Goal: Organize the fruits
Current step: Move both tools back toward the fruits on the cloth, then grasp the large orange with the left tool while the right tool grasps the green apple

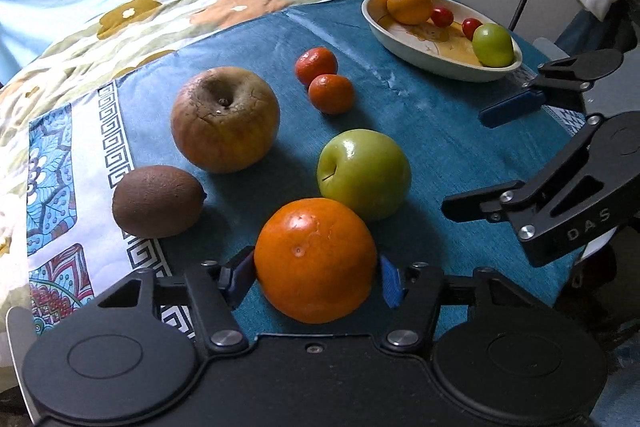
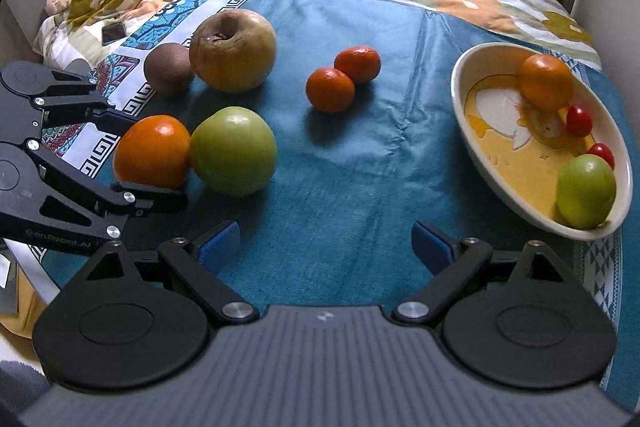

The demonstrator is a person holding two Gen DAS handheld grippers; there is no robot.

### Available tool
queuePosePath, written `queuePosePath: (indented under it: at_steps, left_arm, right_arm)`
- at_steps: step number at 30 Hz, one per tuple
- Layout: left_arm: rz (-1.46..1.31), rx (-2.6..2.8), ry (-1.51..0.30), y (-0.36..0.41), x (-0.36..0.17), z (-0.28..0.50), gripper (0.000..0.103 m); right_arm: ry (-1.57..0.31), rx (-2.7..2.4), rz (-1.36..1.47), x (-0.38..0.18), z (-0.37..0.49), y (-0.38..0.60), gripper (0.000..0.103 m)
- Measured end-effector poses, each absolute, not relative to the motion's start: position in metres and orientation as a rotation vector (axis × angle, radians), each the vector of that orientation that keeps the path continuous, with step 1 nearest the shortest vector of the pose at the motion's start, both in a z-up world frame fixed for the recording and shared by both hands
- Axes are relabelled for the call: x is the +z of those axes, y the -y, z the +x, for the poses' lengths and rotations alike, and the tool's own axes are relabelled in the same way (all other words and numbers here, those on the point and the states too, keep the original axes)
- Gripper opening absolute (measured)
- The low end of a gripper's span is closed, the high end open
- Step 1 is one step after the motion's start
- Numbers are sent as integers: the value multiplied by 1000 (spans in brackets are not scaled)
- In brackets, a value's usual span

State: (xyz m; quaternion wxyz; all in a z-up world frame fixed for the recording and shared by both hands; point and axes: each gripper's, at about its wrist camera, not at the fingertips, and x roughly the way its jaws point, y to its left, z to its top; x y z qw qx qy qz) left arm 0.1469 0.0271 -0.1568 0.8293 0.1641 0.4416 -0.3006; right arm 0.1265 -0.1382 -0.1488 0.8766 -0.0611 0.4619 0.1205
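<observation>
Here the big orange (image 1: pixel 315 259) sits on the blue cloth (image 1: pixel 432 131) between the two blue pads of the left gripper (image 1: pixel 316 277), which press against its sides. Taking the orange as the landmark, the green apple (image 1: pixel 364 173) lies just behind it and touches it. The kiwi (image 1: pixel 157 201) lies to its left, near the patterned border of the cloth. The wrinkled brown apple (image 1: pixel 225 119) sits behind the kiwi. Farther back from the orange, two small tangerines (image 1: pixel 323 79) touch each other.

Well away from the orange, at the far right, stands the oval dish (image 2: pixel 476 131). It holds a small orange (image 2: pixel 546 81), two cherry tomatoes (image 2: pixel 579 121) and a small green fruit (image 2: pixel 586 191). The right gripper (image 2: pixel 325 243) hovers over bare cloth between the orange and the dish, its fingers spread wide and holding nothing.
</observation>
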Motion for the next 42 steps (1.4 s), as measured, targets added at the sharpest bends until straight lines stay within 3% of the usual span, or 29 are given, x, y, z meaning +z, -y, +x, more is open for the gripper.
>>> queuePosePath:
  at_steps: [11,15,29,32,42]
  left_arm:
    - [379,-591,-933,-39,-156,144,65]
    - [366,-573,-938,-48,-156,144,65]
    - [329,-495,-948,-68,-154,143,65]
    - [318,-481,-947,-71,-154,143,65]
    - [283,-440,-907,-76,-134,141,65]
  right_arm:
    - [-960,296,-129,-152,134,120,103]
    - [-961,331,-134,-155,138,111,93]
    - [-931,399,-170,-154,152,83,81]
    - [-923,419,-164,-154,154,80,72]
    - [-886,357,-110,-138,151,82,71]
